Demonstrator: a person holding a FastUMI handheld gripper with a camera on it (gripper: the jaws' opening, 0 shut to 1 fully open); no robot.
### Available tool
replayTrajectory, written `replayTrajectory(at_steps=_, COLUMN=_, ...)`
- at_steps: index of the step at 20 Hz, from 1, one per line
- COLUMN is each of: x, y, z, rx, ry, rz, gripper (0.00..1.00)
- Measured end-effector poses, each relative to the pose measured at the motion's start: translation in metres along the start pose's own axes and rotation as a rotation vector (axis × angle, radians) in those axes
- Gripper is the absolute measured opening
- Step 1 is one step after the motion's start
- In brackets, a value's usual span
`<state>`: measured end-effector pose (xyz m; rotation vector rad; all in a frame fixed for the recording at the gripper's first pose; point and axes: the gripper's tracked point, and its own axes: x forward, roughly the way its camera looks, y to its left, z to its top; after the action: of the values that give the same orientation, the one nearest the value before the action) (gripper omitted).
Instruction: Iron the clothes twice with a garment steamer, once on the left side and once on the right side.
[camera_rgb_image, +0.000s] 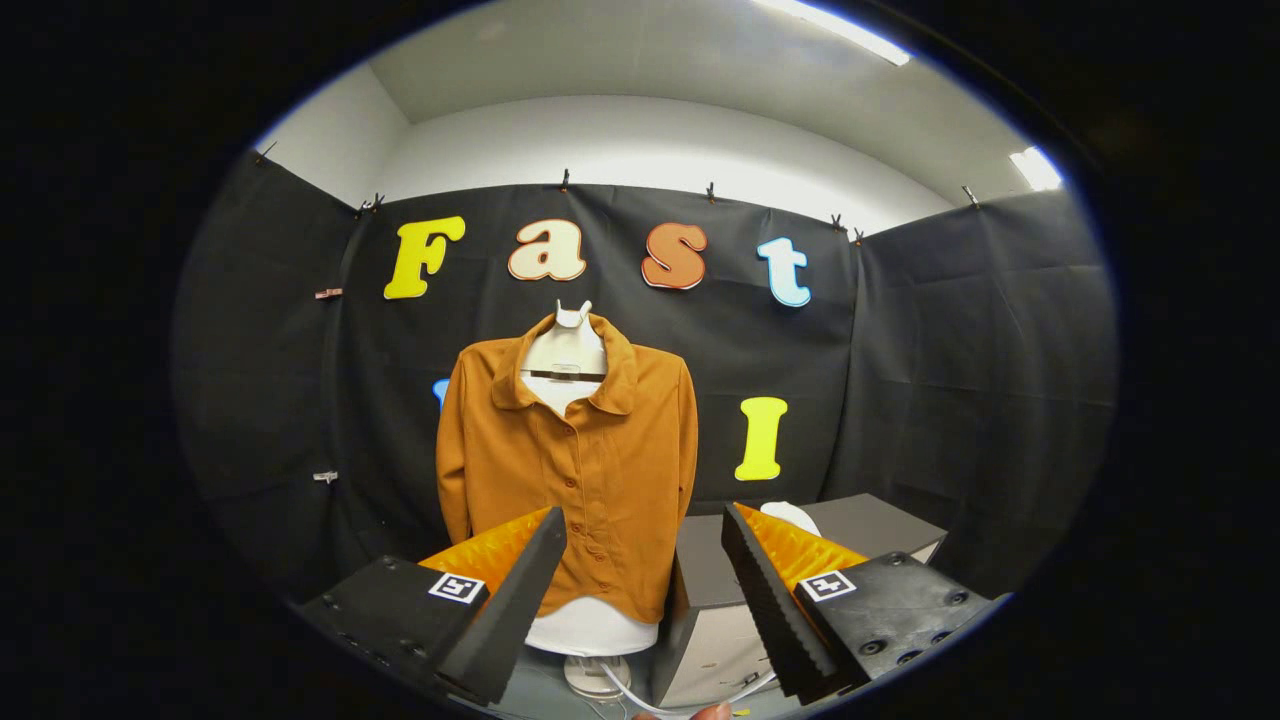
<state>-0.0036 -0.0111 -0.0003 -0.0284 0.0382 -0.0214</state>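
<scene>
**Fingers spread wide, shirt hanging ahead**

The gripper (640, 590) holds nothing: its two fingers (505, 610) stand far apart, each a black wedge with a ribbed, sawtooth inner pad, an orange corrugated backing and a small square black-and-white marker on top. Through the gap between them, beyond the tips, hangs the shirt (570, 460), a rust-orange, matte, soft-looking garment with a flat collar, long sleeves and a buttoned front. It is dressed on a white mannequin torso (566, 352), whose neck shows above the collar and whose rounded lower body shows below the hem, on a round white base (595, 675). A white cable (640, 698) curves across the floor by that base. Just beside the shirt, behind the right finger, stands a grey box-shaped cabinet (715, 620); a rounded white object (790, 514) rests on its top, mostly hidden by the finger, so I cannot tell whether it is the steamer. A fingertip (712, 712) is cut off below.
</scene>
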Motion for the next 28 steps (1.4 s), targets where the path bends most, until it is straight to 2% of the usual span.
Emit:
replayTrajectory(at_steps=5, x=0.011, y=-0.016, z=-0.003, rx=0.015, ry=0.039, rz=0.006, gripper=0.98)
replayTrajectory(at_steps=10, x=0.045, y=-0.077, z=-0.029, rx=0.029, ry=0.166, rz=-0.027, gripper=0.98)
replayTrajectory(at_steps=16, x=0.112, y=-0.159, z=-0.087, rx=0.072, ry=0.408, rz=-0.016, gripper=0.99)
replayTrajectory(at_steps=20, x=0.159, y=-0.21, z=-0.126, rx=0.143, ry=0.541, rz=0.007, gripper=0.99)
replayTrajectory(at_steps=24, x=0.211, y=-0.263, z=-0.173, rx=0.188, ry=0.675, rz=-0.008, gripper=0.99)
replayTrajectory(at_steps=28, x=0.252, y=-0.286, z=-0.216, rx=0.187, ry=0.793, rz=0.006, gripper=0.99)
